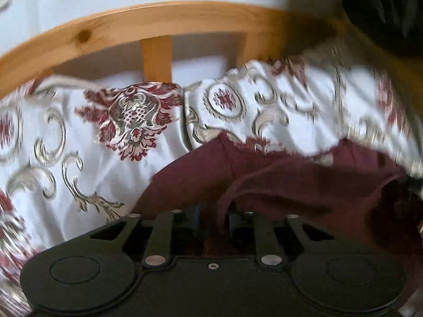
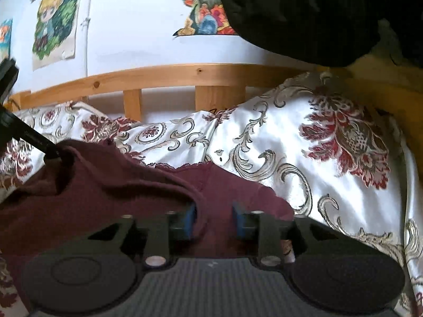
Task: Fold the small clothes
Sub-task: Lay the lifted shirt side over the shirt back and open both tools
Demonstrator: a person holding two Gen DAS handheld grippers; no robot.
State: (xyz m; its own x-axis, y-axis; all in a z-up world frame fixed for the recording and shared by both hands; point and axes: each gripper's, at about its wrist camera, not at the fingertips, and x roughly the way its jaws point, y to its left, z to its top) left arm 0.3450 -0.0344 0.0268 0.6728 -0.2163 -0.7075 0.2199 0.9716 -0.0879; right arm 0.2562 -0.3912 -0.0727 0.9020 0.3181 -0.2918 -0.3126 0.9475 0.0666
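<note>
A small maroon garment (image 2: pixel 111 185) with a lace edge lies on a white bedspread with red and silver flowers (image 2: pixel 264 137). In the right wrist view my right gripper (image 2: pixel 214 222) is open, its blue pads (image 2: pixel 239 220) astride a raised fold of the garment. My left gripper (image 2: pixel 53 155) shows at the left, pinching the garment's far corner and lifting it. In the left wrist view the left gripper (image 1: pixel 212 219) is shut on the maroon garment (image 1: pixel 290 179), whose cloth bunches between the fingers.
A wooden bed rail with slats (image 2: pixel 185 76) runs behind the bedspread (image 1: pixel 66 137), also in the left wrist view (image 1: pixel 158 26). Posters (image 2: pixel 55 18) hang on the white wall. A dark mass (image 2: pixel 304 13) hangs over the upper right.
</note>
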